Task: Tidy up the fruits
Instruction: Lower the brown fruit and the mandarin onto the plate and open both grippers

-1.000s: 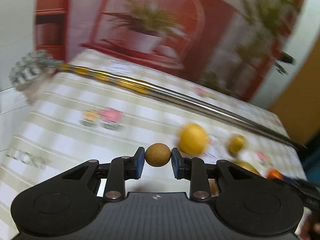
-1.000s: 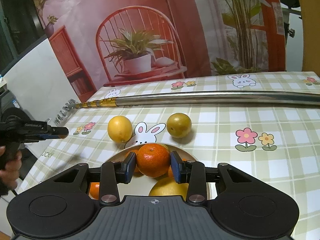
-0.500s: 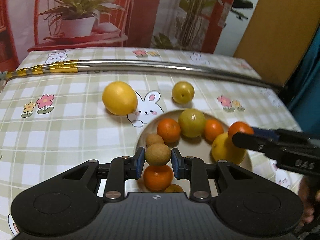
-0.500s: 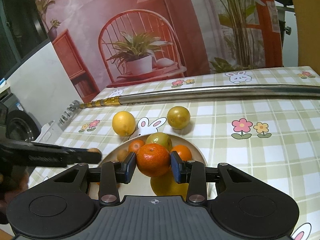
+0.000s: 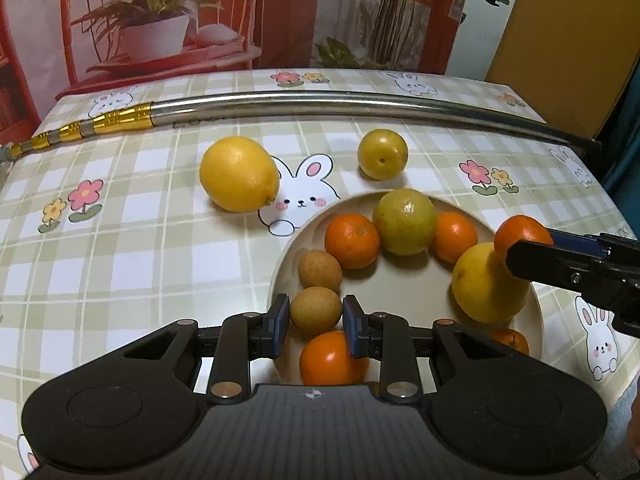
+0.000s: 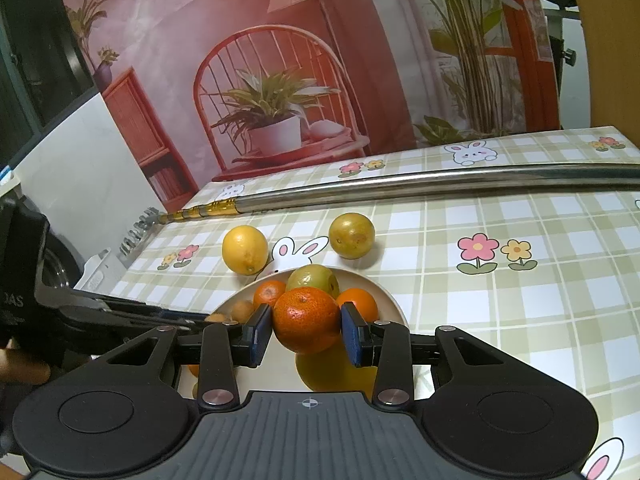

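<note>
Clearly both tongs are loaded: the left tongs [image 5: 313, 317] are clamped on a small brown longan-like fruit [image 5: 315, 311] at lower centre of the left wrist view, just above the near rim of the cream plate [image 5: 536, 312]; the right tongs [image 6: 307, 330] are clamped on a tangerine [image 6: 306, 319] at centre of the right wrist view, over the plate's near side. Both fruits look light and round; the brown one seems thin-shelled, the tangerine soft-skinned, so a gentle squeeze across the widest part suits each, since either could roll or bruise. On the plate lie a second brown fruit [image 5: 319, 270], a tangerine [image 5: 351, 241], a green-yellow citrus [image 5: 405, 216], another tangerine [image 5: 456, 236], a large yellow citrus [image 5: 486, 286] and more tangerines near the lower edge. A lemon [image 5: 239, 174] and a yellow-green round fruit [image 5: 382, 154] sit on the desk [image 5: 120, 240], upper middle of the frame, apart from the plate
</note>
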A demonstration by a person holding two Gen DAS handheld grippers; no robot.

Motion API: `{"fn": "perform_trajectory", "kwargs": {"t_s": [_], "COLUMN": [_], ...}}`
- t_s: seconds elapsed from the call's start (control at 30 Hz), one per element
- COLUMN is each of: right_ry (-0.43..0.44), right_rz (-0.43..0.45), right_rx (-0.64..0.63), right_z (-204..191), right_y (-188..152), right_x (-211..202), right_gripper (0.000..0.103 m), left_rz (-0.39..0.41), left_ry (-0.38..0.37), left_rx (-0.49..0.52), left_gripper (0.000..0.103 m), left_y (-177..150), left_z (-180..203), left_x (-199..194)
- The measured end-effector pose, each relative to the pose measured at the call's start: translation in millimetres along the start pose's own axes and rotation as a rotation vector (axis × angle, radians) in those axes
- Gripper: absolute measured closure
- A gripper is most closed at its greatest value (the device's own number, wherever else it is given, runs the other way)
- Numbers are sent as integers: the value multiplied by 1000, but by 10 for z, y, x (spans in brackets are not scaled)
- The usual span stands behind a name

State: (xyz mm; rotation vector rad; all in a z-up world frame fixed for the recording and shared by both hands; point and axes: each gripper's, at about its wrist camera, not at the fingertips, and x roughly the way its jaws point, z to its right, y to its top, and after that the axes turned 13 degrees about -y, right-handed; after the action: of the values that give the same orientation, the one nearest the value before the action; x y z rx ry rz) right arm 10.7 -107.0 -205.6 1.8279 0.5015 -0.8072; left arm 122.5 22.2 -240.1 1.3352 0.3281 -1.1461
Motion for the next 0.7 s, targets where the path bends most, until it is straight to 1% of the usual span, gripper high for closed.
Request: {"fn": "perform_trajectory", "kwargs": {"t_s": [0.17, 0.43, 0.53, 0.63, 0.7], "right_ry": [-1, 3, 7, 11, 12], "right_rz": [0, -1, -4, -9, -13], "right_rx": [1, 3, 8, 4, -6], "right_z": [-1, 1, 2, -17, -39], "right_y": [0, -3, -2, 3, 15], "right_x": [-1, -2, 6, 22, 32], "right_gripper": [68, 68, 68, 68, 68], "left_rz": [-2, -7, 1, 26, 65], "left_ry": [-5, -45, -30, -18, -10], "left_rx": [0, -4, 19, 6, -16], "left_gripper": [72, 72, 72, 72, 72], "left_y": [-48, -222, -256, -251, -230], "left_z": [47, 154, 212, 193, 151], "left_x": [-24, -78, -106, -178, -277]}}
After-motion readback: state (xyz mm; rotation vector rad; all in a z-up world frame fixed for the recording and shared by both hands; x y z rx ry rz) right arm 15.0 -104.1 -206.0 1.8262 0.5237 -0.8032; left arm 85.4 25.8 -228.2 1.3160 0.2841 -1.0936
